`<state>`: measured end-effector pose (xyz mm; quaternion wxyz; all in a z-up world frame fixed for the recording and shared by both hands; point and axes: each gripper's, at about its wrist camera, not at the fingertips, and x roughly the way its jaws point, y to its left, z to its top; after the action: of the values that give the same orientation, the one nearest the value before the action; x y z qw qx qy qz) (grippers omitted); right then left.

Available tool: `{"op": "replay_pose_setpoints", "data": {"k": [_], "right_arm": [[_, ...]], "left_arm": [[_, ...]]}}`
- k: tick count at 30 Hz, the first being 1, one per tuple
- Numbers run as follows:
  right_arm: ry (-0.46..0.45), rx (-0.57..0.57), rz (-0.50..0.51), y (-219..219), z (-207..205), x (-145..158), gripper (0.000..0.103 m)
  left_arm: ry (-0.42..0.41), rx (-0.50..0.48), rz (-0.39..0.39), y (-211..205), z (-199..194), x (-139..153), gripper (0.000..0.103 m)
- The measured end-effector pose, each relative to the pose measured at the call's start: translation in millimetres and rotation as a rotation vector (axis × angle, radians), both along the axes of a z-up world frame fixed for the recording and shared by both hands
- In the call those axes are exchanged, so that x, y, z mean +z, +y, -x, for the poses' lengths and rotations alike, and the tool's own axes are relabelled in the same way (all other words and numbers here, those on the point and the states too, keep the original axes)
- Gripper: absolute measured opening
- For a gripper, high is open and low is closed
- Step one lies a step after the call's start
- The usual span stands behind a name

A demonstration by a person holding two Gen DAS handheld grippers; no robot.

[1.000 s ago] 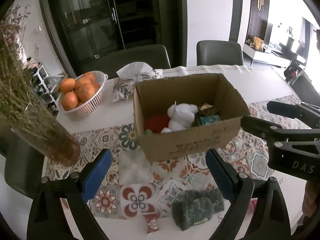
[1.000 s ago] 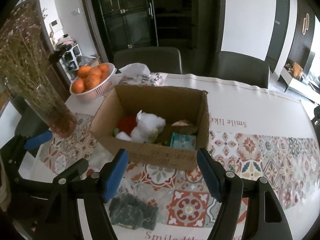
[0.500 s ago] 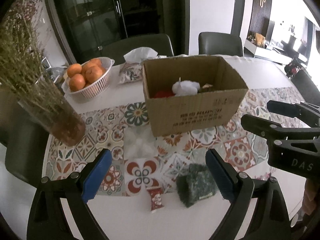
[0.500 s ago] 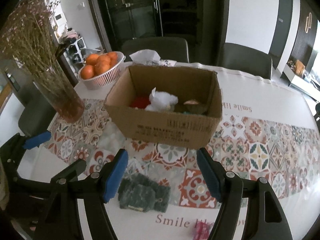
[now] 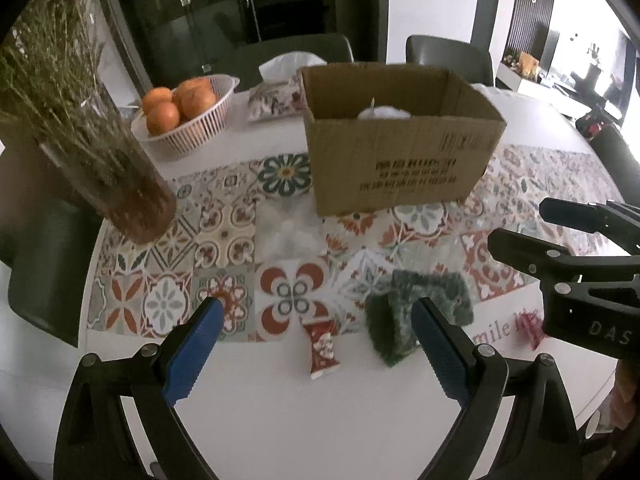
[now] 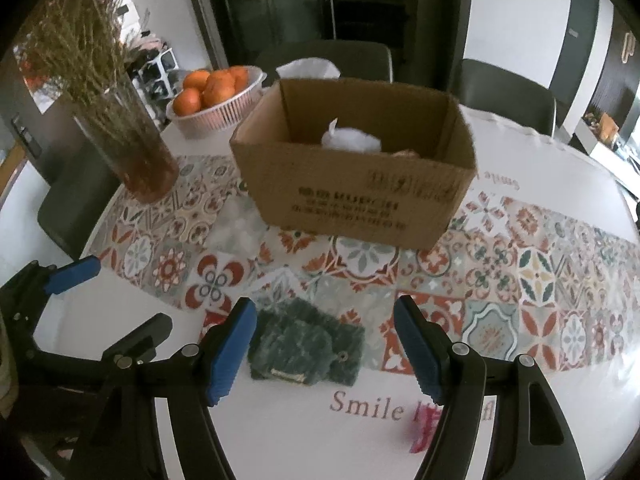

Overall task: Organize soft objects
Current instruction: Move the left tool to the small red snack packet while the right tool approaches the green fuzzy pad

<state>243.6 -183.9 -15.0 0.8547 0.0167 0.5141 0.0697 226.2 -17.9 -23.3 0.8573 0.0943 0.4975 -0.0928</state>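
Note:
An open cardboard box point(image 5: 400, 160) stands mid-table with a white soft item point(image 6: 352, 140) showing over its rim; it also shows in the right wrist view point(image 6: 356, 188). A dark green fuzzy pouch point(image 6: 308, 344) lies on the table in front of the box, between my right gripper's open fingers; it also shows in the left wrist view point(image 5: 412, 308). My right gripper point(image 6: 326, 348) is open and empty above it. My left gripper point(image 5: 316, 344) is open and empty over a small red-and-white packet point(image 5: 322, 348). A clear plastic bag point(image 5: 292, 236) lies near the box.
A glass vase of dried flowers point(image 5: 112, 184) stands at the left. A white basket of oranges point(image 5: 184, 116) and a tissue pack point(image 5: 276, 96) sit behind. A small pink item point(image 6: 424, 428) lies near the front edge. Chairs point(image 6: 508, 96) ring the table.
Both grippers have pulled back from the box and dropped lower. The box interior is now mostly hidden behind its front wall, and the green pouch and red packet have come closer.

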Motion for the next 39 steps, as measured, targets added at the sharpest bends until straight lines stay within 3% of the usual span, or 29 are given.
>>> {"op": "replay_pose_setpoints", "data": {"k": [17,27,39], "right_arm": [[0.174,-0.01,-0.027,6.6,-4.4,-71.6,0.072],[0.248,-0.028,-0.069,5.7,-12.5,-103.0,0.072],[0.302,-0.075,-0.077,-6.6,-21.0,-136.3,0.075]], "left_arm": [[0.148,-0.003,-0.043,8.7,0.7,-70.0,0.096],[0.2,0.003,-0.043,10.5,-5.2,-94.9,0.095],[0.256,0.005,-0.041,5.1,-14.9,-123.9,0.083]]}}
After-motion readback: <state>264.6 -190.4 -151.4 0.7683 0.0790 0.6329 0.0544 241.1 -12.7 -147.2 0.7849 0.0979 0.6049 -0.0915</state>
